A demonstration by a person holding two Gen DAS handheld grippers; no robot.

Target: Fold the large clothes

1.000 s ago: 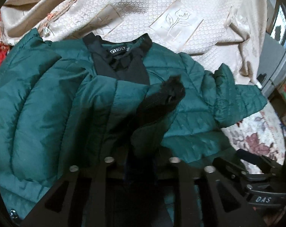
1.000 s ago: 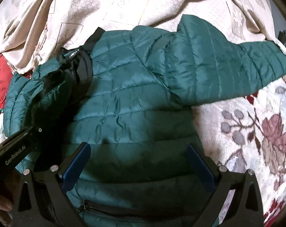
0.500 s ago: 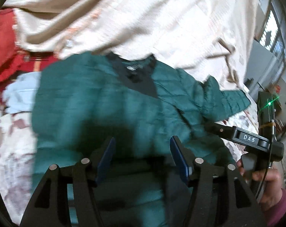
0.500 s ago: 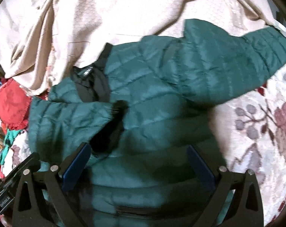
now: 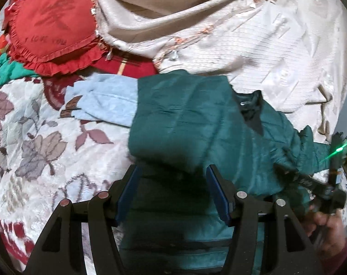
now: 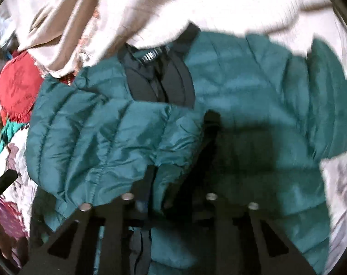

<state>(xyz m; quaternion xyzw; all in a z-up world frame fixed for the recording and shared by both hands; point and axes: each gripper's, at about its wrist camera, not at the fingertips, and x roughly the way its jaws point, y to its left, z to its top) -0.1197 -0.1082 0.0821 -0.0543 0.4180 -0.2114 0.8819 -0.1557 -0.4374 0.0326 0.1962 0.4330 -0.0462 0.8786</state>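
A teal quilted jacket (image 5: 184, 126) with a black collar (image 6: 159, 75) lies front up on the bed, one sleeve folded across its chest. My left gripper (image 5: 173, 190) hangs open over the jacket's lower left part, and its blue pads (image 5: 127, 192) press on nothing. My right gripper (image 6: 160, 183) is closing, with a fold of teal fabric from the folded sleeve between its dark fingers. The other sleeve (image 6: 329, 105) stretches out to the right. In the left wrist view the right tool (image 5: 327, 194) and a hand (image 5: 329, 229) show blurred at the right edge.
A beige bedspread (image 5: 242, 34) is heaped behind the jacket. A red heart cushion (image 5: 51, 27) and a light blue garment (image 5: 104, 100) lie to its left on a floral quilt (image 5: 35, 149). The left tool's black body (image 6: 3, 181) shows at the left edge.
My left gripper let go of the sleeve cuff, opened and drew away to the left. The sleeve now lies across the jacket. My right gripper went from wide open to nearly shut on jacket fabric.
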